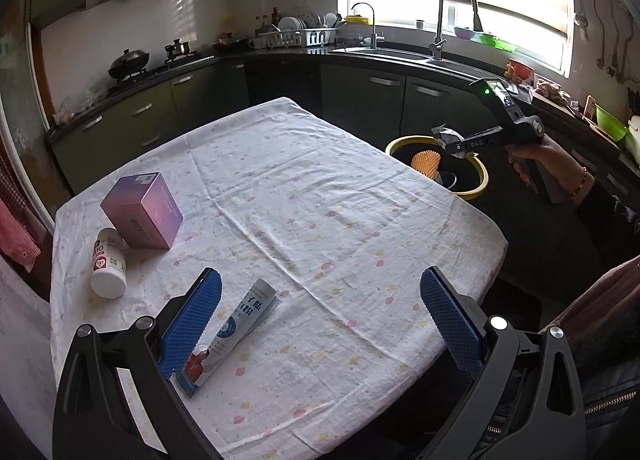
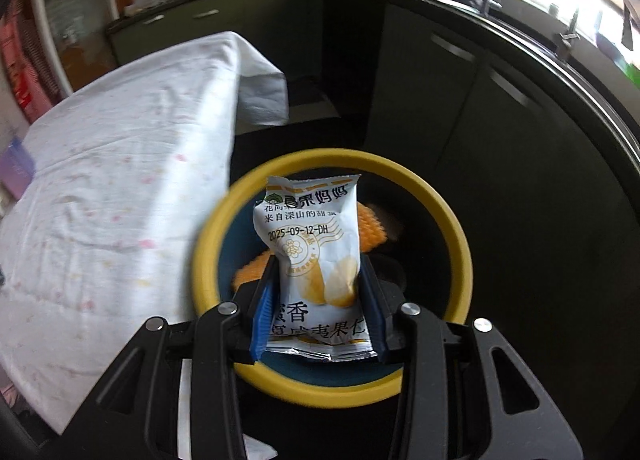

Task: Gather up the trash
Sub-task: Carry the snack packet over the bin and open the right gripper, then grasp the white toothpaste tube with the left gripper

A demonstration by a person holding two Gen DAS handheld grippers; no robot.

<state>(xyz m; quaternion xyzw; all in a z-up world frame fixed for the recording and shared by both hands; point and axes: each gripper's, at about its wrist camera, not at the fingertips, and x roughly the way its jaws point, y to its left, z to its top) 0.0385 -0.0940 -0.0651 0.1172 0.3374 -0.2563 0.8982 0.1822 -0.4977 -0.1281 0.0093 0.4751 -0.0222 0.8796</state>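
- Right gripper (image 2: pixel 318 300) clamped partway on snack packet (image 2: pixel 316 244), held over yellow-rimmed bin (image 2: pixel 208 244) beside table (image 1: pixel 320 200).
- Probably light, crinkly, slippery foil; pinched mid-body across flat faces.
- Left gripper (image 1: pixel 320 324) wide open, empty, above sachet (image 1: pixel 236 328).

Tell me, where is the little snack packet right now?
The snack packet is pinched in the right gripper, over the yellow-rimmed bin beside the table. In the left wrist view it hangs at the far right, past the table's edge.
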